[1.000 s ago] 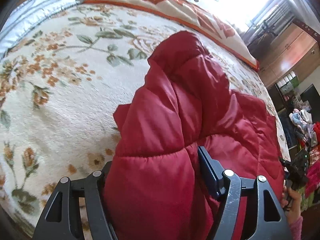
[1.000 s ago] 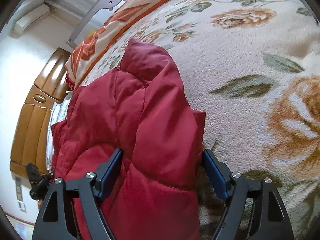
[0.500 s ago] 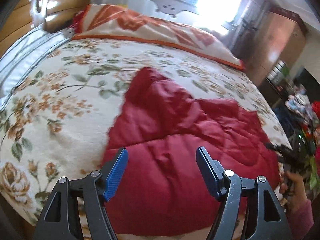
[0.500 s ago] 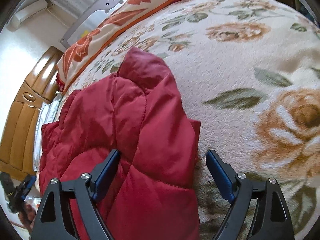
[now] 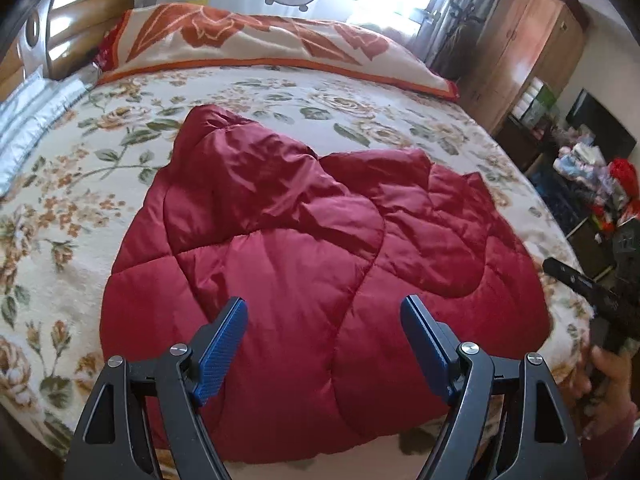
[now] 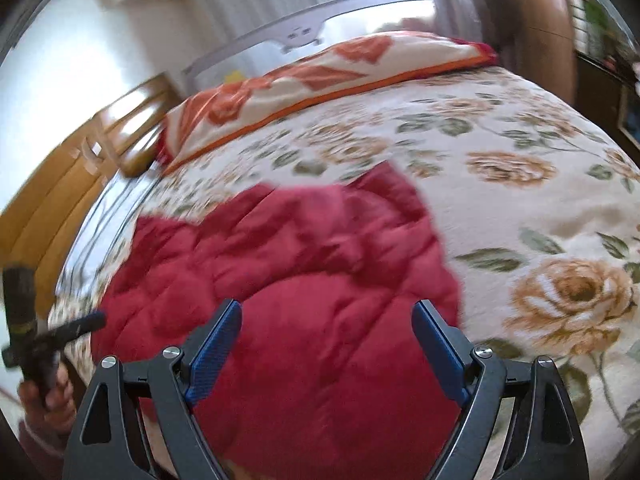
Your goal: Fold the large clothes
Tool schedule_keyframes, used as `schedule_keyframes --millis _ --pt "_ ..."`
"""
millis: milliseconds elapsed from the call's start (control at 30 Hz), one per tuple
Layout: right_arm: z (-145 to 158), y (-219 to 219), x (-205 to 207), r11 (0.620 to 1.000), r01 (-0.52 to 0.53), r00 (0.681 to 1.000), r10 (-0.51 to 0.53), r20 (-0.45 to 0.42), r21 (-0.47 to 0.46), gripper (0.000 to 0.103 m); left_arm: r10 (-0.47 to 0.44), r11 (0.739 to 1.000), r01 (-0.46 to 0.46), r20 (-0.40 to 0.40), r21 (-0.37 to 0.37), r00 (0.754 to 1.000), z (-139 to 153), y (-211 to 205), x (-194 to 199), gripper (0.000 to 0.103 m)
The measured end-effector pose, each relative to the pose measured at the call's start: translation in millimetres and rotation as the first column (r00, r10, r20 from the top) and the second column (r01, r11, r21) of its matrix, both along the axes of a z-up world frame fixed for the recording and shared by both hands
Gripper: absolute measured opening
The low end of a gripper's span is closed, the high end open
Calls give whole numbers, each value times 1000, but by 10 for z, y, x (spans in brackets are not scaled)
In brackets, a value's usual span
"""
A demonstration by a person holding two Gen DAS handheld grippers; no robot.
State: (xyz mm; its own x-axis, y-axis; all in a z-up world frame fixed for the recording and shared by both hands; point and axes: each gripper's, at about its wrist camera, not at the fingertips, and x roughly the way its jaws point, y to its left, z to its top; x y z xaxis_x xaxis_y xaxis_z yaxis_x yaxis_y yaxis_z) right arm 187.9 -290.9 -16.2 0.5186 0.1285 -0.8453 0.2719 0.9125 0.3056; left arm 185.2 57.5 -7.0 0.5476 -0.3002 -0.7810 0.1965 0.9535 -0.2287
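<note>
A red quilted puffer jacket (image 5: 312,248) lies folded in a broad heap on the floral bed cover (image 5: 80,184), near the bed's front edge. It also shows in the right wrist view (image 6: 304,280). My left gripper (image 5: 324,320) is open and empty, held above the jacket's near part. My right gripper (image 6: 326,328) is open and empty too, above the jacket's right side. In the left wrist view the right gripper's body and the hand holding it (image 5: 600,308) show at the far right. The left gripper and hand (image 6: 32,344) show at the right wrist view's left edge.
A folded orange-and-cream blanket (image 5: 260,44) lies across the far side of the bed. A wooden headboard (image 5: 72,40) is at the left, a wooden wardrobe (image 5: 524,40) at the right. Cluttered items (image 5: 592,176) sit beside the bed at the right.
Both grippers have let go of the jacket and pulled up and back from it. The jacket has dropped flat onto the bed. The right wrist view is now motion-blurred.
</note>
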Motion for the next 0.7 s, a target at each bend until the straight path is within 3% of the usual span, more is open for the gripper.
schedule_keyframes --millis 200,433,500,567,633,700 --pt "-52 518 6 987 -150 989 149 -18 -58 87 -31 997 29 24 69 999 -19 -178 -91 84" --pt "-148 692 124 976 -205 978 204 -33 -66 86 -18 999 16 27 49 999 -83 -246 4 84" --pt "-260 700 188 975 -212 976 207 -72 -71 86 -8 999 9 -11 34 1000 -204 -241 101 85" --pt "-389 685 242 975 -212 974 206 -98 -62 87 -30 997 33 -44 74 999 -317 -292 193 87" --pt "-454 678 273 977 -207 974 201 -103 -54 89 -36 988 40 -27 152 999 -384 -361 269 101" --pt "-512 663 346 976 -209 973 200 -118 -62 89 -18 984 25 -43 176 999 -446 -387 402 103"
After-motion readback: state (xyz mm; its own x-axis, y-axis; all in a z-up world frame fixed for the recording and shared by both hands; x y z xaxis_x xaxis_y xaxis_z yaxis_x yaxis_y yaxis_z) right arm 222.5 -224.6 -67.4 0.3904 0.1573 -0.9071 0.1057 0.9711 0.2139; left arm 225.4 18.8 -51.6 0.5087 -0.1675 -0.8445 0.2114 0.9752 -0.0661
